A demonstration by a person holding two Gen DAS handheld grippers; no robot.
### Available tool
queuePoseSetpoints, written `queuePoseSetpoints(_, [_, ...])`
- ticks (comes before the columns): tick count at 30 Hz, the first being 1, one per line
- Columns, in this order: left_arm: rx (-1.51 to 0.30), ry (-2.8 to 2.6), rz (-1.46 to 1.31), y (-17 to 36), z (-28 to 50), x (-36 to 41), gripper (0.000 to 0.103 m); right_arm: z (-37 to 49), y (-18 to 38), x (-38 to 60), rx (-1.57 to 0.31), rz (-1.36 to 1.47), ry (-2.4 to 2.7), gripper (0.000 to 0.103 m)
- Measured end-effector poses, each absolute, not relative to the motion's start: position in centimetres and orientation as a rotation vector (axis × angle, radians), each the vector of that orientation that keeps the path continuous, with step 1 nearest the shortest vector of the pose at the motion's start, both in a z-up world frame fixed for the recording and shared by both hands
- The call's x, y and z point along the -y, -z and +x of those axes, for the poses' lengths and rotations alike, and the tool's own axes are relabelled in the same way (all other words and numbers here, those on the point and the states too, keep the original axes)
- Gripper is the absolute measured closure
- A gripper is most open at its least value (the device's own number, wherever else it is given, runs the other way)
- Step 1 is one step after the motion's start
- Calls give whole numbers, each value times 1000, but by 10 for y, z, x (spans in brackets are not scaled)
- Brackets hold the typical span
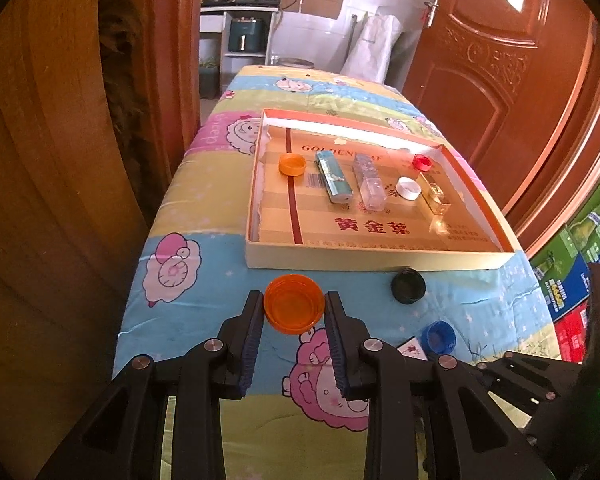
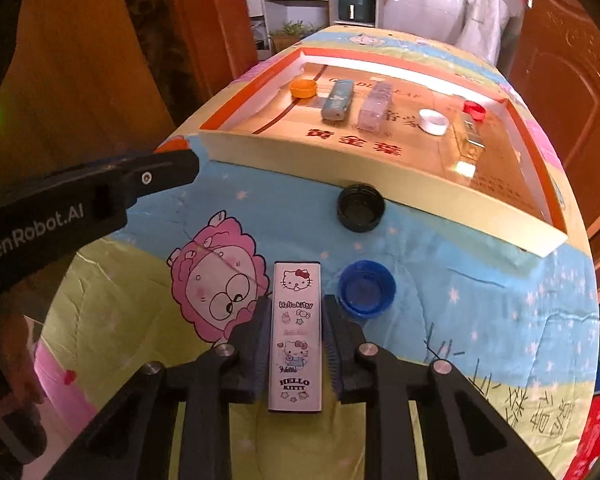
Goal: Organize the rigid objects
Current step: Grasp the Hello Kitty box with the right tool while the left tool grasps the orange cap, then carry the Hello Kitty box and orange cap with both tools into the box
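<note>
**Both grippers loaded; box drop-off pending**

The large orange cap (image 1: 294, 309) sits pinched between the pads of the left gripper (image 1: 294, 312), just short of the near wall of the shallow box (image 1: 364, 258). The right gripper (image 2: 296, 320) is pressed against both long sides of the Hello Kitty lighter (image 2: 296, 332), which lies lengthwise between its fingers above the patterned cover (image 2: 480, 280).

Risks, as judged from here:
- The orange cap is round and held only at its rim; a light squeeze could let it pop out or rotate.
- The box wall stands between each held item and the tray floor; a low carry would strike it.
- The lighter is smooth and could slide lengthwise through the pads.

Nearby: a black cap (image 2: 359, 208) rests touching the box's near wall, and a blue cap (image 2: 366, 288) lies just beside the right gripper's finger. Inside the box already lie a small orange cap (image 1: 292, 164), two lighters (image 1: 334, 182), a white cap (image 1: 408, 188), a red cap (image 1: 422, 162) and a gold lighter (image 1: 434, 198).
</note>
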State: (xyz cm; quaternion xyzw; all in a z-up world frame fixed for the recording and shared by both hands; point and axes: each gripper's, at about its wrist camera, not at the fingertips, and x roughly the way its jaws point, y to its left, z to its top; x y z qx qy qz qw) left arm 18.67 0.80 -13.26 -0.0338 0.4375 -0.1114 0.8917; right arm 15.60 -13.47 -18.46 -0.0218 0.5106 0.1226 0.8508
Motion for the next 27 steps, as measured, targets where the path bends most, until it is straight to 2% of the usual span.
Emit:
queuePoseSetpoints(17, [-863,275,-50,99,196,24,72,162,120,185,-937,70,-182,78])
queuePoseSetpoints(27, [-843,291,-27,80,226,45,72,187,101,224,-891,105,-112,78])
